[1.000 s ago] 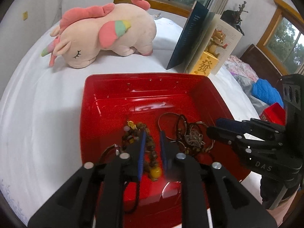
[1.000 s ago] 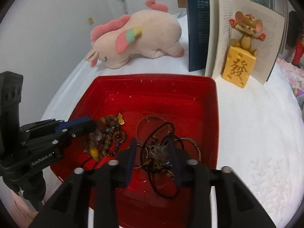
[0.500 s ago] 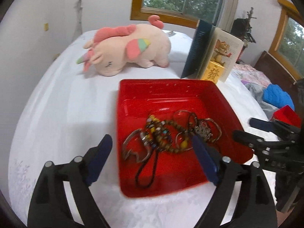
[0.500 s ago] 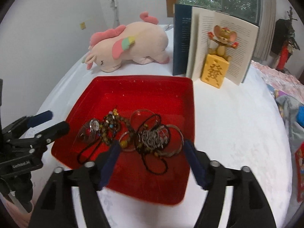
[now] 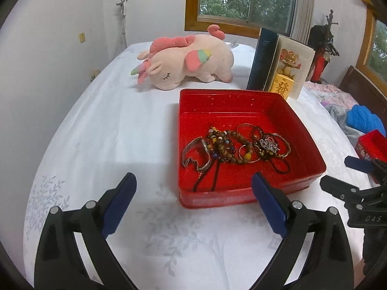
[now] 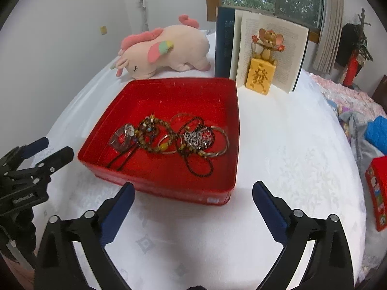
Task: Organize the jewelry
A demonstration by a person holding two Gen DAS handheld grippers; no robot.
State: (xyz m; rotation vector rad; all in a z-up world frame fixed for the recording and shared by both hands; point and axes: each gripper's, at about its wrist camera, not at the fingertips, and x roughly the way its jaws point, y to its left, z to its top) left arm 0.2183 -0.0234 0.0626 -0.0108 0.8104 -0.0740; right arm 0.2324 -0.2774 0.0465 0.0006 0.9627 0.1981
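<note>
Left wrist view: both the left gripper [image 5: 192, 194] and right gripper [image 6: 193, 199] spread empty before the red tray [image 5: 312, 145] — jewelry pile [image 5: 235, 146] likely gathered; next, pick any stray piece.

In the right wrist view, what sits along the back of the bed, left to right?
Plush unicorn → open book → mouse figurine standing on a yellow block in front of the book's pages.

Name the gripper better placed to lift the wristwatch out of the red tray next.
Left, probably. The wristwatch lies at the left end of the jewelry pile in the red tray, nearest the left gripper, which is open and empty. The right gripper, also open, faces the tray's other side, nearer the silver pendant.
</note>
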